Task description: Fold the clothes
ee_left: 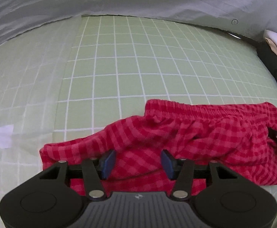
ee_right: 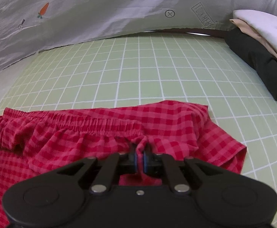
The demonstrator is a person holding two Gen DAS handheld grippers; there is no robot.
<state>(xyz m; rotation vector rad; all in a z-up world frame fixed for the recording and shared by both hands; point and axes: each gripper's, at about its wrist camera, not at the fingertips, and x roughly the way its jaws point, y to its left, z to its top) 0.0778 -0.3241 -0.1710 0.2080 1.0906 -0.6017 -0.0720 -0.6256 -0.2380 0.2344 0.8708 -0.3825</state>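
Green grid mat [ee_left: 130,60] on the bed, red gingham shorts [ee_left: 176,136] rumpled at its near edge, soft and floppy so best grabbed by the elastic waistband [ee_right: 92,122], right gripper [ee_right: 140,161] pinching a fold just under it, left gripper [ee_left: 137,163] spread apart over the cloth.

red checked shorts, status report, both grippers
Left gripper open over red checked cloth shorts. Right gripper shut on fabric below waistband. Folded stack well clear.
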